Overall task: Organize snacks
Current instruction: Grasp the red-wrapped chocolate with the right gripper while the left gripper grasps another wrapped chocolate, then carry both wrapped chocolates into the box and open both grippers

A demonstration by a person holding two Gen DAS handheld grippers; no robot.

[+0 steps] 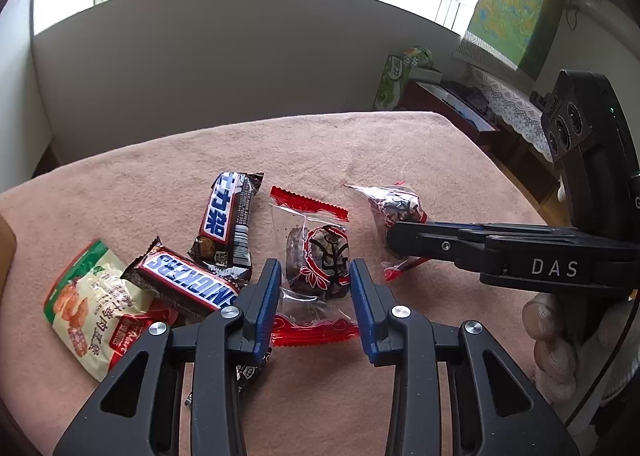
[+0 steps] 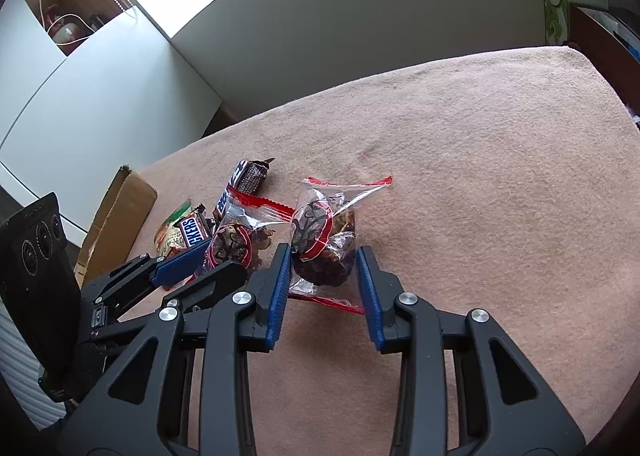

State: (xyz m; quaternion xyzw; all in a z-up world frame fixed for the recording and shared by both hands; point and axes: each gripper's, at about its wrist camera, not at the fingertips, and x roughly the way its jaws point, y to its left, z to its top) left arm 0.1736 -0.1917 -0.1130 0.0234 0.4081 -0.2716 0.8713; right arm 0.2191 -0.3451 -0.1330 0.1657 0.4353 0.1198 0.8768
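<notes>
Both the left gripper (image 1: 314,276) and right gripper (image 2: 322,272) straddle 2 date packets (image 1: 316,256) (image 2: 324,252), fingers open, gripping nothing; slippery film could squirt free mid-counter.

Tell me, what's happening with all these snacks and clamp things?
A person holds a two-finger gripper in each hand over a pink-covered table. The left gripper straddles one clear date packet; the right gripper straddles a second date packet. Two Snickers bars and a green-edged snack bag lie to the left.
</notes>
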